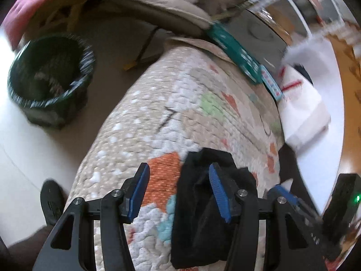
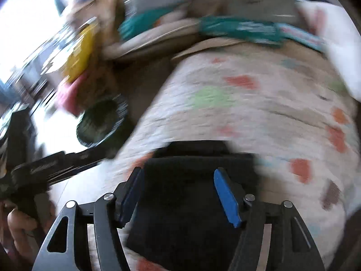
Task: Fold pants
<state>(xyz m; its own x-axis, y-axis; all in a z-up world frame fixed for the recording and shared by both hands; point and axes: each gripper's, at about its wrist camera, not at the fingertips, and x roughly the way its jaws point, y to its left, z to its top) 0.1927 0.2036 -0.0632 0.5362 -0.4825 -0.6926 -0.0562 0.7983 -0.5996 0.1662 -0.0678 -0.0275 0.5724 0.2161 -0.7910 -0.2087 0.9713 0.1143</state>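
Observation:
The black pants (image 1: pixel 203 214) lie as a small folded bundle on a quilted, patterned mat (image 1: pixel 176 103). My left gripper (image 1: pixel 180 193) hovers open over the bundle's left edge, with one pad over the mat's orange patch and the other above the black cloth. Neither pad presses on the cloth. The right gripper (image 1: pixel 284 194) shows at the right edge of the left wrist view. In the blurred right wrist view, my right gripper (image 2: pixel 179 195) stands open directly above the pants (image 2: pixel 187 214), fingers spread over the cloth. The left gripper (image 2: pixel 45 164) and a hand (image 2: pixel 18 223) appear at the left.
A dark round bin (image 1: pixel 49 76) stands on the pale floor left of the mat. Teal boxes (image 1: pixel 234 52) and a white object (image 1: pixel 302 113) line the mat's far right side. Cushions and clutter lie beyond. A black shoe (image 1: pixel 52 201) sits at the lower left.

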